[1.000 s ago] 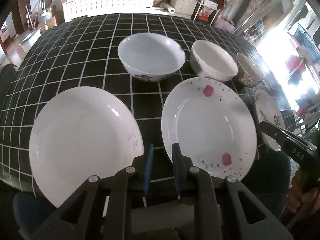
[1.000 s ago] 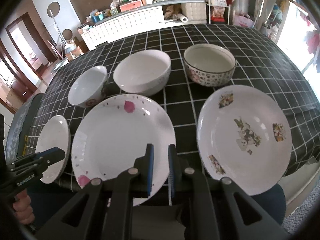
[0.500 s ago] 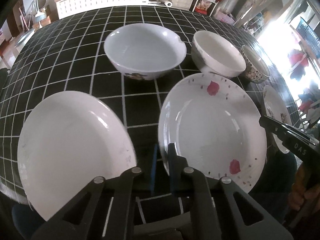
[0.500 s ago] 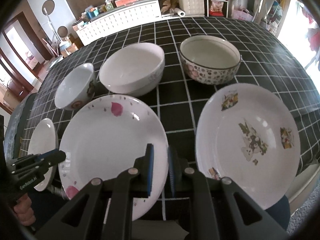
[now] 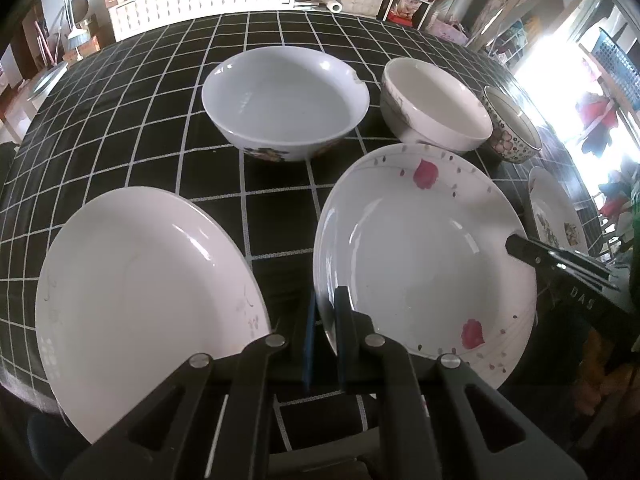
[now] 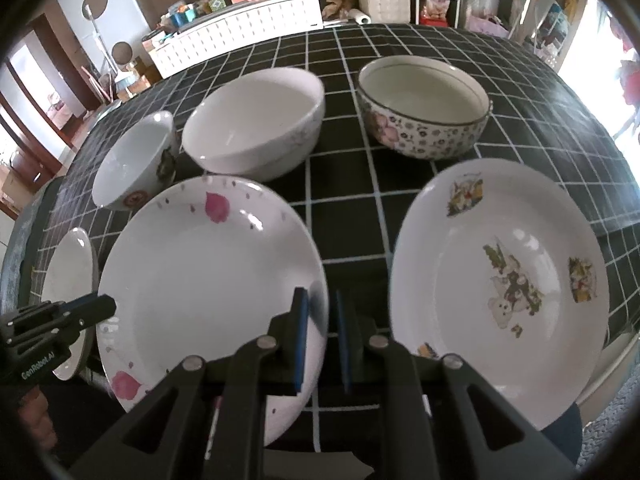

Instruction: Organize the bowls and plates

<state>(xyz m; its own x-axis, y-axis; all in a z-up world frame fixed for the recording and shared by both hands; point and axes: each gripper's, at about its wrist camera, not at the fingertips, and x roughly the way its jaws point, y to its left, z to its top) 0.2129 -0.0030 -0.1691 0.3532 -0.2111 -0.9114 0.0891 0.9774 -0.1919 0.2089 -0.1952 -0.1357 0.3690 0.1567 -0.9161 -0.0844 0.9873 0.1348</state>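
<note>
We see three plates in a front row on the black-checked counter [image 5: 132, 120] with three bowls behind them: a plain white plate [image 5: 140, 300], a pink-petal plate [image 5: 420, 248] in the middle, and a cartoon-print plate [image 6: 504, 280]. Our left hand-held gripper [image 5: 326, 312] has its fingers narrowly apart astride the petal plate's near-left rim, though we cannot tell whether they pinch it. Our right hand-held gripper [image 6: 322, 316] is narrowly parted over that plate's right rim, one finger above the plate and the other beside it, gripping nothing.
</note>
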